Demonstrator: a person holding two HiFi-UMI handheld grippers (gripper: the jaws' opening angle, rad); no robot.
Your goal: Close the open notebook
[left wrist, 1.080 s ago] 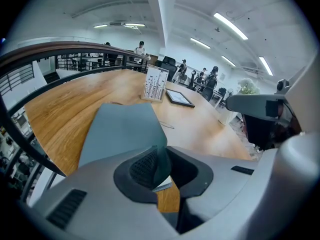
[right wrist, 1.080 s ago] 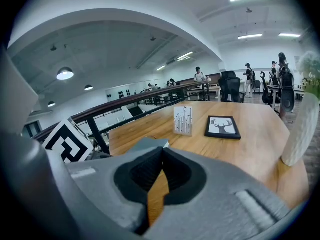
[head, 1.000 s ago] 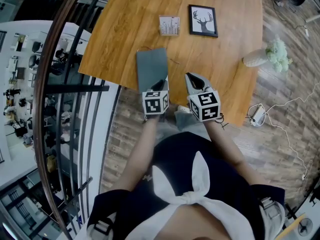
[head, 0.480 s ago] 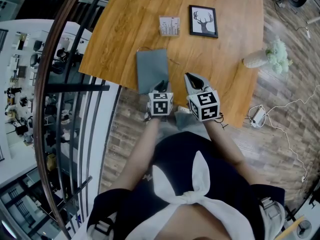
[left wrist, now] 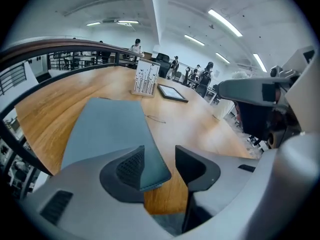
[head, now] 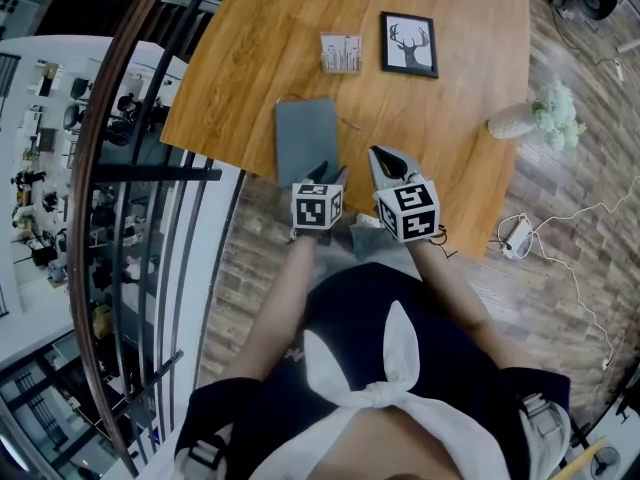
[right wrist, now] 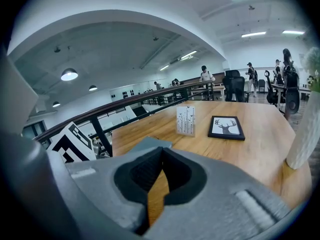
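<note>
— Where is the notebook [head: 306,140] to be found?

— It is seen lying flat and closed, grey cover up, on the wooden table [head: 450,118], close to the table's near left edge.

— How is the left gripper [head: 333,175] held?

— Its jaws are spread wide and have just been opening. The near corner of the notebook is seen between them, close against the left pad, while the right pad is kept well clear of it, so nothing is gripped. Whether the left pad touches the cover cannot be told.

— And the right gripper [head: 378,156]?

— It is held just beside the left one, over the table's near edge. Its jaws are brought together at the tips and nothing is held. Only bare wood is seen through the slit lower down.

— What else is set on the table?

— A small card stand [head: 339,52] and a framed deer picture [head: 408,43] are placed side by side farther back, well apart from the notebook. A white vase [head: 512,119] of pale flowers is placed at the right edge.
</note>
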